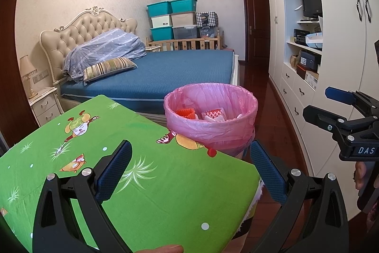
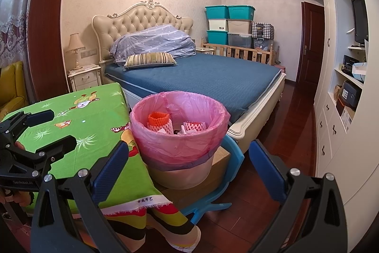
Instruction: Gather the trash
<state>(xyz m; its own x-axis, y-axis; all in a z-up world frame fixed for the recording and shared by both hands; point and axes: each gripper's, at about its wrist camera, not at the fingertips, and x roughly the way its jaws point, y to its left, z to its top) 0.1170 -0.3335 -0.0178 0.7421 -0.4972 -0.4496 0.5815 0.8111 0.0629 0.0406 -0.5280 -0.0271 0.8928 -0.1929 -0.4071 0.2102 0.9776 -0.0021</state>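
A bin lined with a pink bag stands beside the table with the green cartoon cloth. Inside lie orange and white-and-red foam fruit nets. My left gripper hovers open over the cloth's near right corner, nothing between its blue pads. My right gripper is open too, held low in front of the bin and empty. The right gripper shows at the left wrist view's right edge; the left gripper shows over the cloth in the right wrist view.
The bin sits on a tan box with a blue plastic chair frame around it. A bed with a blue cover is behind. White wardrobes and shelves line the right side, over dark wood floor. Storage bins are stacked at the back.
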